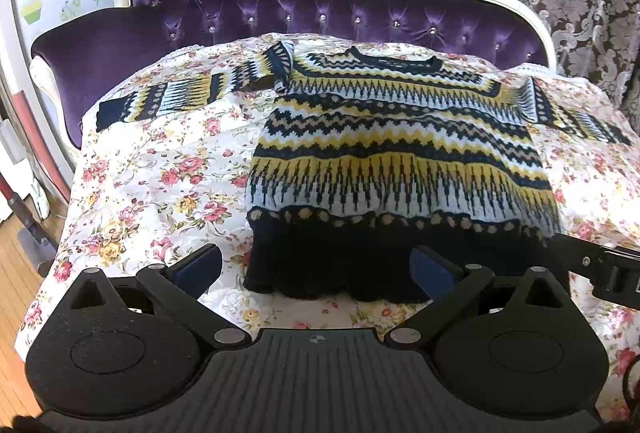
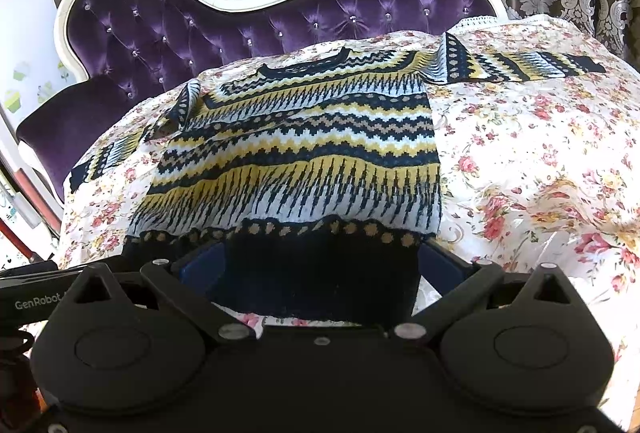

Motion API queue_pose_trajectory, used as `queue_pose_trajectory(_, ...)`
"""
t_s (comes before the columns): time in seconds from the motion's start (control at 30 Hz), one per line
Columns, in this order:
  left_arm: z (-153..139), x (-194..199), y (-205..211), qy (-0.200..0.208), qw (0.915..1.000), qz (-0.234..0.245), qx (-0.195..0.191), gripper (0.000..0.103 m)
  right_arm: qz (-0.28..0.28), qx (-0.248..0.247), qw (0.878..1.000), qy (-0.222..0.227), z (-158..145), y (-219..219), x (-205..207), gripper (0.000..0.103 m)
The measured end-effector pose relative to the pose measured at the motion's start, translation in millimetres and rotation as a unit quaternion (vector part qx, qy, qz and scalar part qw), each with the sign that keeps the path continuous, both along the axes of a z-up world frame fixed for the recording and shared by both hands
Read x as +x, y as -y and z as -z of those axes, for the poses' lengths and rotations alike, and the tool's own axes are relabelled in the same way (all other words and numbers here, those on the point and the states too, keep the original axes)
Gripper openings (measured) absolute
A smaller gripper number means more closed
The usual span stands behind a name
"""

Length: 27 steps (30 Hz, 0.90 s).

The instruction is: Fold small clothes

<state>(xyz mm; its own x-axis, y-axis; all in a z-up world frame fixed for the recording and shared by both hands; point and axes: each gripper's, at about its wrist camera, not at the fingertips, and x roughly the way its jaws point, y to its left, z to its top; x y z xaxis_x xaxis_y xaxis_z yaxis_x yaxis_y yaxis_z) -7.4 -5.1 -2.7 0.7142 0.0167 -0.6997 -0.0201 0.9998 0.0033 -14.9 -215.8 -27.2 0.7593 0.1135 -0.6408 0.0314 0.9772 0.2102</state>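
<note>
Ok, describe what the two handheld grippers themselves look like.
Both are matte black plastic. The left gripper has two round hubs, triangular cutouts, silver pivot pins, a ribbed centre plate and blue-padded fingers. The right gripper matches, with a smooth centre. White "GenRobot" lettering marks the left gripper's side in the right wrist view.

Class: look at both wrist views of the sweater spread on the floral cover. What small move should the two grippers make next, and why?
Probably close both grippers on the dark hem. The sweater lies flat with sleeves spread, unfolded. The left gripper and right gripper both stand open at the hem, the right one straddling it, so gripping comes before lifting it toward the collar.
</note>
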Motion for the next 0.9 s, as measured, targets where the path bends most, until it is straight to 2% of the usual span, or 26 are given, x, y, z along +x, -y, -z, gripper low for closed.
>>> queue_pose_trajectory(0.9, 2.1, -0.7, 0.7, -0.001, 1.0000, 0.000, -0.001, 0.102, 0.004, 0.003, 1.000, -0.008, 2.3, -0.5, 1.7, 0.103)
